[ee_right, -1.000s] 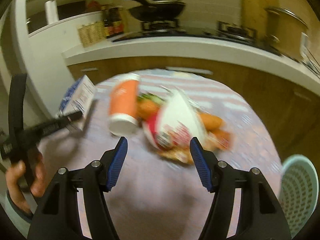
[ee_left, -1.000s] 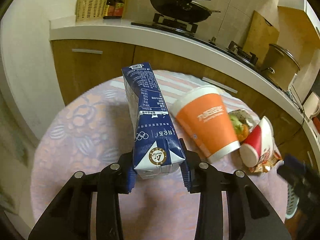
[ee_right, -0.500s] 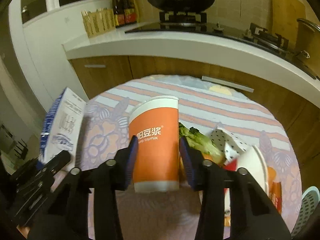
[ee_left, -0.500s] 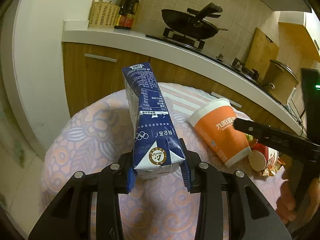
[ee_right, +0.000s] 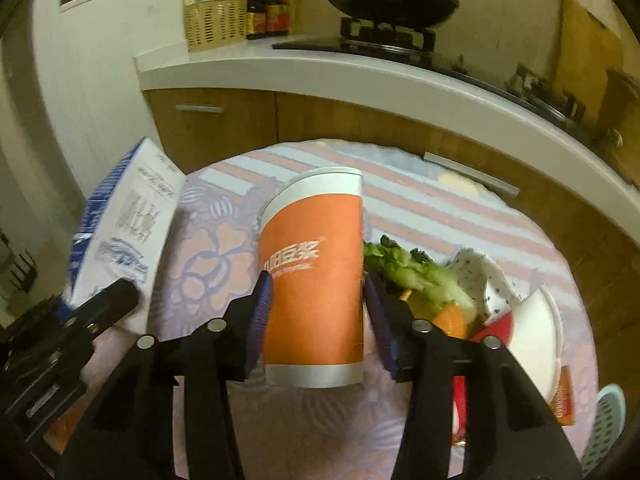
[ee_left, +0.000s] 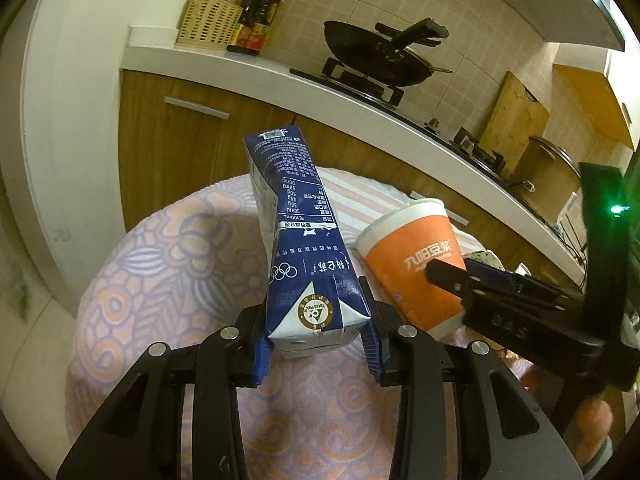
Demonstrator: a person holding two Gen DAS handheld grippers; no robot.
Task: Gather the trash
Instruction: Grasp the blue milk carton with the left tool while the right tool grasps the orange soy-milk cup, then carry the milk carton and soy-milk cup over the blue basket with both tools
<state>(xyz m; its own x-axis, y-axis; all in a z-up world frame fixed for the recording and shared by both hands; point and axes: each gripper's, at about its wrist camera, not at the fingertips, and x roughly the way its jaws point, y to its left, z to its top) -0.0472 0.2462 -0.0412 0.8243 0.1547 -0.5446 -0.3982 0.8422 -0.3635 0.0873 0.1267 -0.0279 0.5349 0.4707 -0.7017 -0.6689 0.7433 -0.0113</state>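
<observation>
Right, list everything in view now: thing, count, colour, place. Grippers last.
milk carton: 1, blue and white, in left gripper
paper cup: 1, orange and white, lying on table between right gripper's pads
greens: 1 pile, green, right of cup
table: 1, pink floral cloth
basket: 1, tan, on counter
bottles: 2, dark, beside basket
wok: 1, black, on stove
left gripper: black, blue pads, shut on carton
right gripper: black, blue pads, jaws just reopening around cup

Dim warm light, perhaps slight blur
</observation>
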